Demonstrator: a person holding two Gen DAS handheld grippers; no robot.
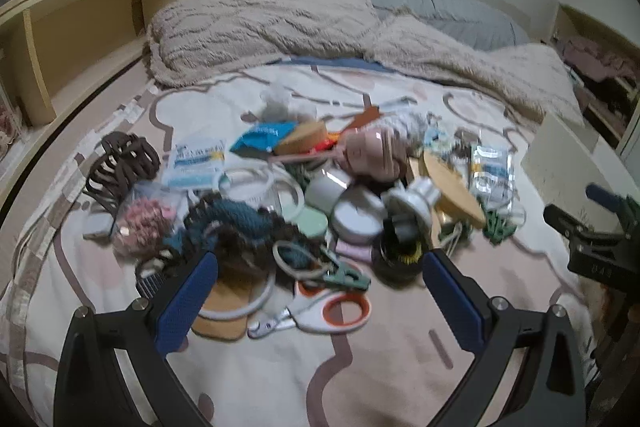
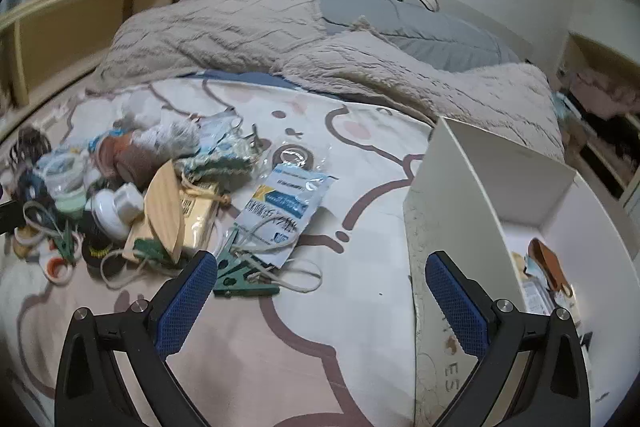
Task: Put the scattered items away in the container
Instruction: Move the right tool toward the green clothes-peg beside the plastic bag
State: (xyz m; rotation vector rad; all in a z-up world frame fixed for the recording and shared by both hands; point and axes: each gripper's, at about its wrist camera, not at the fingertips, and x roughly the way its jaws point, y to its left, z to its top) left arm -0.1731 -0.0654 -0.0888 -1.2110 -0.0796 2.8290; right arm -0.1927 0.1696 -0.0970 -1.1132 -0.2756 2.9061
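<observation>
A pile of small items lies on the patterned bedsheet: orange-handled scissors, a green clip, round tins, a brown hair claw, a blue packet. My left gripper is open and empty, hovering just before the pile's near edge. My right gripper is open and empty, between a green clip with a white packet on its left and the white box container on its right. The box holds a few items. The right gripper also shows in the left wrist view.
A beige fluffy blanket and grey pillow lie across the back of the bed. A wooden shelf runs along the left side. Clutter sits past the bed on the right.
</observation>
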